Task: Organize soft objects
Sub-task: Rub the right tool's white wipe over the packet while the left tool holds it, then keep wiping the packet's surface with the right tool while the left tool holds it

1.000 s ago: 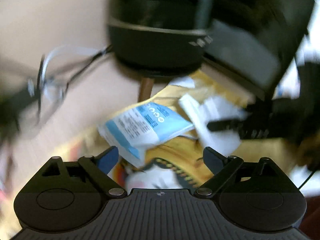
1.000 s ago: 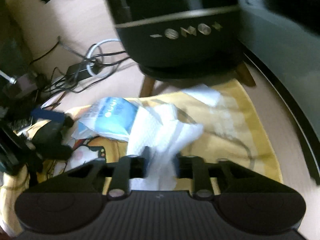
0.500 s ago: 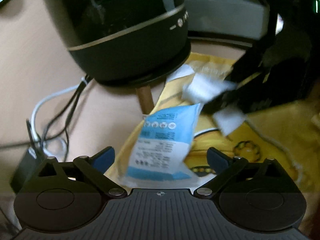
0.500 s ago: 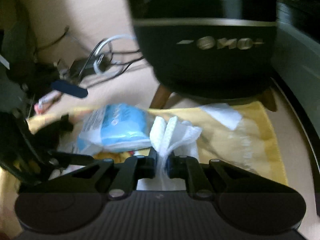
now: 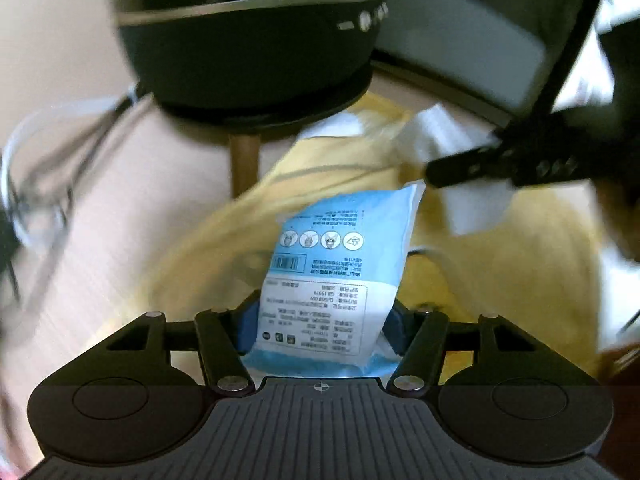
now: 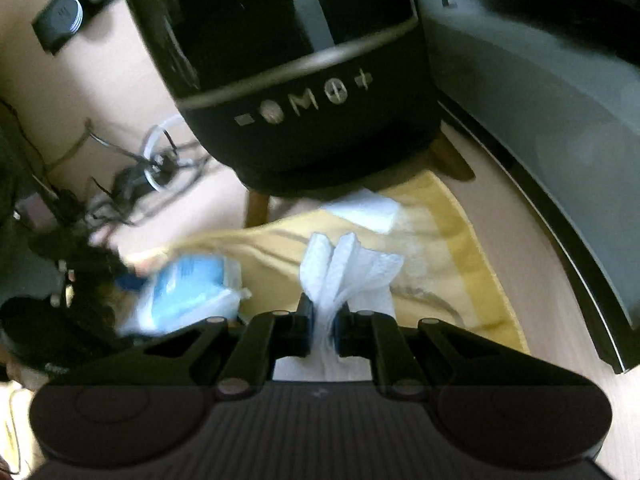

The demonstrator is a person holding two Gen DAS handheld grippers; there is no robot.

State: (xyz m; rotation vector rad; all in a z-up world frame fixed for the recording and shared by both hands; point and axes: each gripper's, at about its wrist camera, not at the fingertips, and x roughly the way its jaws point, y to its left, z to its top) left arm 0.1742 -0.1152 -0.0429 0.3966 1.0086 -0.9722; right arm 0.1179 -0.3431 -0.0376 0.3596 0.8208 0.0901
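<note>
A blue and white plastic packet (image 5: 340,248) with printed text stands between the blue pads of my left gripper (image 5: 320,326); the jaws are closing and the pads press its sides. It is over a yellow cloth (image 5: 500,280) on the pale table. My right gripper (image 6: 323,328) is shut on a bunched white tissue (image 6: 344,268) and holds it just above the yellow cloth (image 6: 440,272). In the right wrist view the packet (image 6: 188,292) shows blurred at the left. Another folded white piece (image 6: 364,210) lies at the cloth's far edge.
A black round appliance (image 6: 304,80) on wooden legs stands right behind the cloth. A tangle of cables (image 6: 148,172) lies at the back left. A grey and black slab (image 6: 540,100) runs along the right side. A small black box (image 6: 60,20) sits far left.
My left gripper's wide jaws came down around the blue packet and closed onto it. My right gripper pinched the white tissue shut and raised it slightly.
</note>
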